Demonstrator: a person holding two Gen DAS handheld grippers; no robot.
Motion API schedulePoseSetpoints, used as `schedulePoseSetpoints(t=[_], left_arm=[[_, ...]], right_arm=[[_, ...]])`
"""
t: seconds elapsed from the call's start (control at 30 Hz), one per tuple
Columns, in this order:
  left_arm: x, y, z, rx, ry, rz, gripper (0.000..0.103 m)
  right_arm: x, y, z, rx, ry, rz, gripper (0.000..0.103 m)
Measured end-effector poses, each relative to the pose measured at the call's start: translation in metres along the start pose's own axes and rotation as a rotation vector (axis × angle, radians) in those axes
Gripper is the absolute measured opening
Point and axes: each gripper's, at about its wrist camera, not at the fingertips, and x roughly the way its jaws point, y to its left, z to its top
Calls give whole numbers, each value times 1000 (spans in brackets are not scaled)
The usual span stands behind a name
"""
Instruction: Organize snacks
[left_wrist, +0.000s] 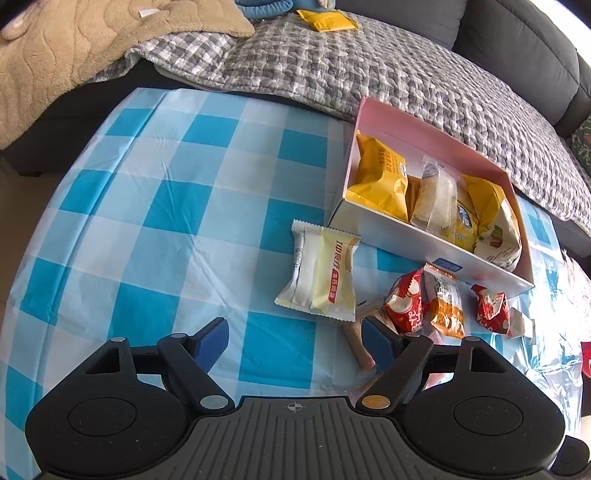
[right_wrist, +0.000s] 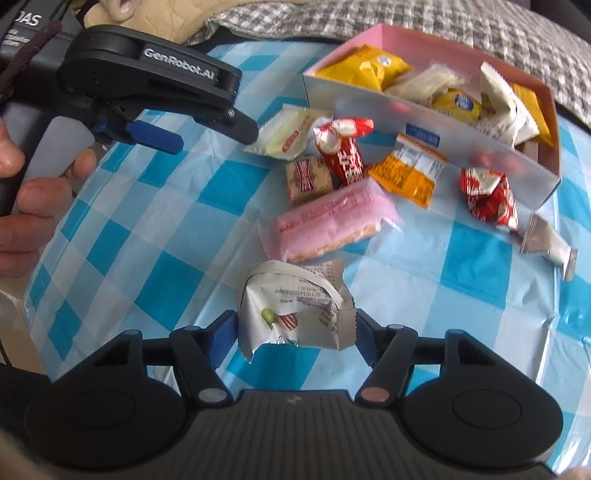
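Right gripper (right_wrist: 295, 338), fingers clamped on white snack packet (right_wrist: 295, 310) above checked counter (right_wrist: 461, 314). Left gripper (left_wrist: 293, 338), fingers apart, empty. Pick-up step apparently in hand; next, carry to pink box (right_wrist: 424, 125), lower among stored packets, release.

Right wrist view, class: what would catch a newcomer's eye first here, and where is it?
The white snack packet sits at the bottom centre, clamped in the right gripper above the blue checked tablecloth. Behind it, loose snacks lie scattered: a pink wafer pack and a red wrapped sweet. At upper right, the pink box already holds yellow packets.
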Motion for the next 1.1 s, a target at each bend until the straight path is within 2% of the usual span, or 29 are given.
schedulePoseSetpoints(t=[0.1, 0.2, 0.3, 0.33, 0.4, 0.57, 0.7, 0.77, 0.83, 0.9, 0.97, 1.03, 1.1], left_arm=[[1, -1, 0, 3, 4, -7, 80], [1, -4, -1, 21, -2, -8, 80], [1, -3, 0, 23, -7, -9, 81], [1, -2, 0, 20, -10, -11, 81], [1, -1, 1, 18, -11, -17, 81], [7, -2, 3, 9, -5, -21, 80], [15, -7, 11, 5, 14, -72, 81], [22, -11, 16, 4, 27, -85, 81], [30, -17, 21, 28, 26, -63, 81], [40, -22, 26, 71, 21, -34, 81], [50, -25, 28, 106, 13, -1, 81], [61, -28, 26, 140, 14, 34, 79], [69, -30, 23, 176, 21, 68, 76]], right_arm=[[4, -3, 2, 31, -12, 7, 67], [7, -4, 2, 33, -17, 22, 65], [3, -3, 4, 11, -46, 22, 58], [0, -3, 4, -1, -51, 31, 49], [-4, -8, 4, -2, -40, 40, 45], [-6, -13, -1, -13, -20, 49, 43], [-13, -13, 0, -14, -29, 53, 43], [-13, -21, 0, 44, -18, 90, 45], [-12, -29, 1, 108, -13, 114, 48], [-11, -30, 1, 129, -17, 81, 60], [-10, -29, 2, 109, -43, 32, 78], [-6, -28, 1, 104, -63, 24, 79], [0, -26, 2, 111, -59, 45, 75]])
